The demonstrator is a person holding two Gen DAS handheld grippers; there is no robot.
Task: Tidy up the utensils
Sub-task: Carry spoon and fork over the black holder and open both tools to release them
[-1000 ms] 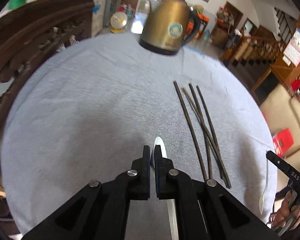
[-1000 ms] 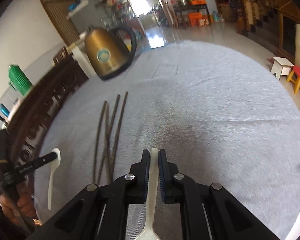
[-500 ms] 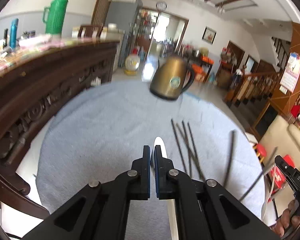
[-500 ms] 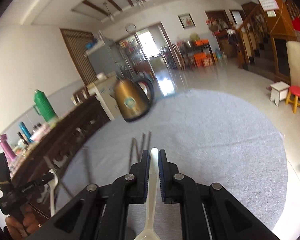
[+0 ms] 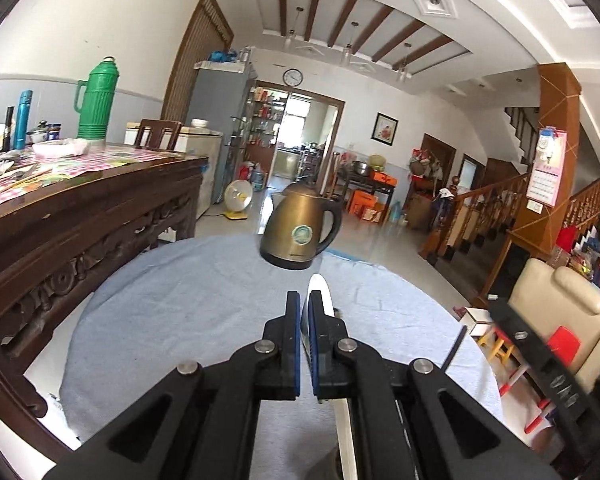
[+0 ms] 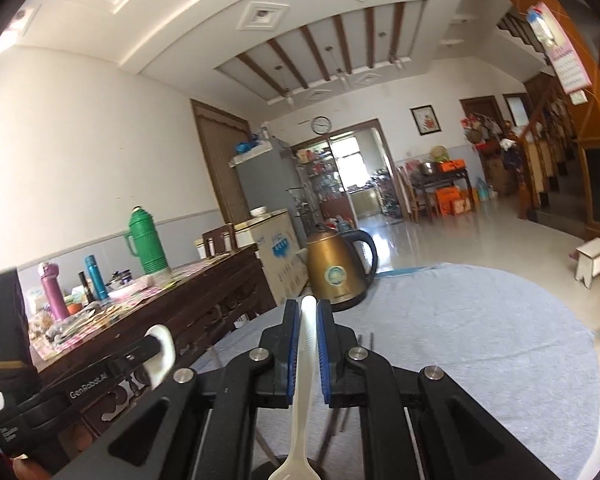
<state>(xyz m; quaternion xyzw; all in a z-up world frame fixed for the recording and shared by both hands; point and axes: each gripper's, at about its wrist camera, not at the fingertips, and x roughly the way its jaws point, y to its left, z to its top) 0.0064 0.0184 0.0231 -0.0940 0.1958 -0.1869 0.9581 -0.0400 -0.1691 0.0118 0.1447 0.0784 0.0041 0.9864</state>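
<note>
Gripping a white plastic spoon [image 6: 305,364] between its blue pads, my right gripper [image 6: 308,312] is clamped on the handle, with the bowl end near the lens at the bottom edge and the handle tip poking out just past the fingertips. My left gripper [image 5: 305,304] has its jaws drawn close together around a white utensil [image 5: 320,292] whose rounded tip sticks out beyond the right finger; I cannot tell from its own camera how firmly it is pinched. From the right camera, the left gripper [image 6: 156,350] shows at the near left with that white piece [image 6: 162,350] at its tip.

Below both tools lies the round table under a light blue cloth [image 5: 180,304]. A dark chopstick [image 5: 454,348] shows at the near right in the left view, mostly hidden behind my fingers; in the right view thin dark sticks [image 6: 370,340] peek out beyond the right finger.

At the far edge of the cloth stands a bronze electric kettle [image 5: 300,232], upright, handle to the right. To the left is a carved dark wooden sideboard [image 5: 80,216] cluttered with papers, a green thermos [image 5: 96,100] and bottles. To the right sit a cream armchair [image 5: 560,320] and a wooden stair rail [image 5: 492,208].
</note>
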